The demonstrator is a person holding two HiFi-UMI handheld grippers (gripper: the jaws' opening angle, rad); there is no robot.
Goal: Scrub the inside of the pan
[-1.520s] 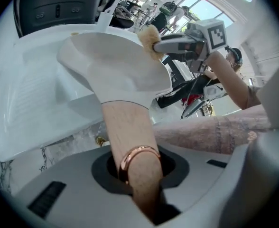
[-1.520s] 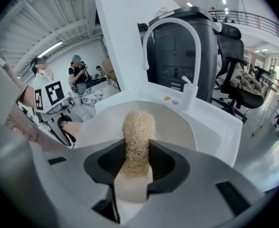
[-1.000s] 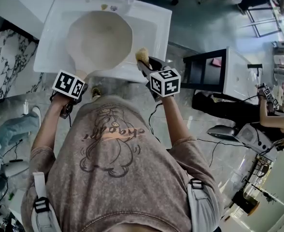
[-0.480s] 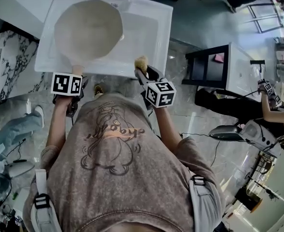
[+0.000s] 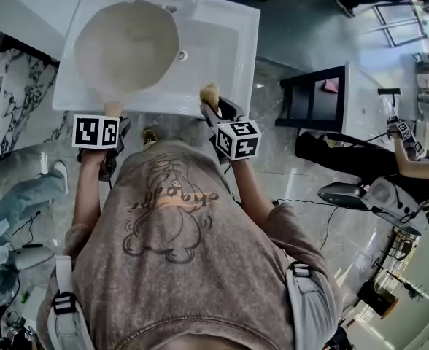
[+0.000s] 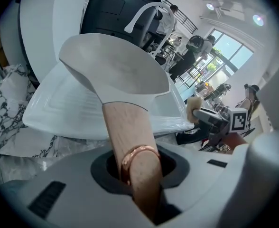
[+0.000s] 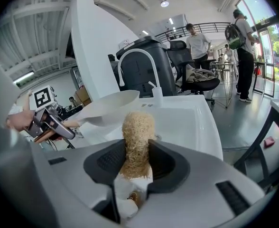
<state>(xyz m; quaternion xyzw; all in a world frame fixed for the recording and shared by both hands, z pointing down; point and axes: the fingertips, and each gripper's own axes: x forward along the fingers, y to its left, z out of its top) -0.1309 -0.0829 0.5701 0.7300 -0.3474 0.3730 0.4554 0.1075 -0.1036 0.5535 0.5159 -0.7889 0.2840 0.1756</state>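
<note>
The cream-white round pan point(image 5: 127, 46) with a pale wooden handle point(image 6: 127, 127) was held up over the left part of the white rectangular sink point(image 5: 229, 49), its hollow facing the head camera and nothing touching its inside. The left gripper point(image 6: 135, 167) had its jaws clamped on the handle near its far end, about a copper-coloured ring point(image 6: 138, 152). Gripped so far out, the pan would probably feel front-heavy and tend to twist under scrubbing pressure; the stiff bowl should bear firm rubbing, though its smooth coating might be slippery when wet. The right gripper point(image 7: 137, 163) had its jaws closed on a tan, coarse fibrous scrubber point(image 7: 137, 127), seemingly soft and springy, poised at the sink's near edge, apart from the pan. A white arched tap point(image 7: 134, 56) stood behind the sink
</note>
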